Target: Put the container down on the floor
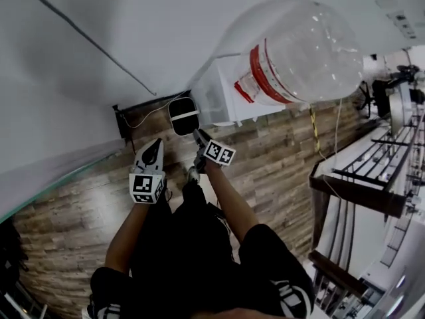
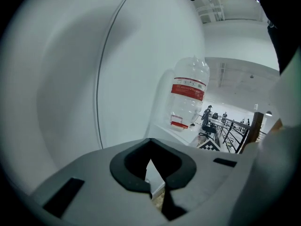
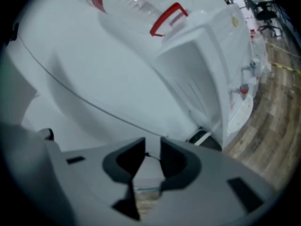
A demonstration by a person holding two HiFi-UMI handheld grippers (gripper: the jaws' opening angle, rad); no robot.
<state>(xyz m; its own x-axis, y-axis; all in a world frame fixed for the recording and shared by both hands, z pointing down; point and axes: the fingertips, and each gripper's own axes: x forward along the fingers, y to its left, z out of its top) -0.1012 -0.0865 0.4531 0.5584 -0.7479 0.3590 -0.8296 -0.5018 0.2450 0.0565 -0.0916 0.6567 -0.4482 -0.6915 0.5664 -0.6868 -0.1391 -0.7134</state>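
The container (image 1: 182, 116) is a small dark tub with a white band. It sits low by the dark baseboard, next to the white water dispenser (image 1: 222, 95), and appears to rest on the wood floor (image 1: 265, 158). My right gripper (image 1: 198, 138) is just at its near right corner. In the right gripper view the container (image 3: 203, 138) lies to the right of the right gripper (image 3: 149, 149), whose jaws stand apart with only the wall showing between them. My left gripper (image 1: 155, 146) hangs a little to the left, pointed at the wall, tips together and empty (image 2: 150, 145).
A big clear water bottle (image 1: 299, 52) with a red label tops the dispenser. The white wall (image 1: 99, 78) carries a thin cable (image 1: 86, 42). Dark railings (image 1: 358, 178) stand at the right. The person's dark-clothed legs (image 1: 199, 258) fill the lower middle.
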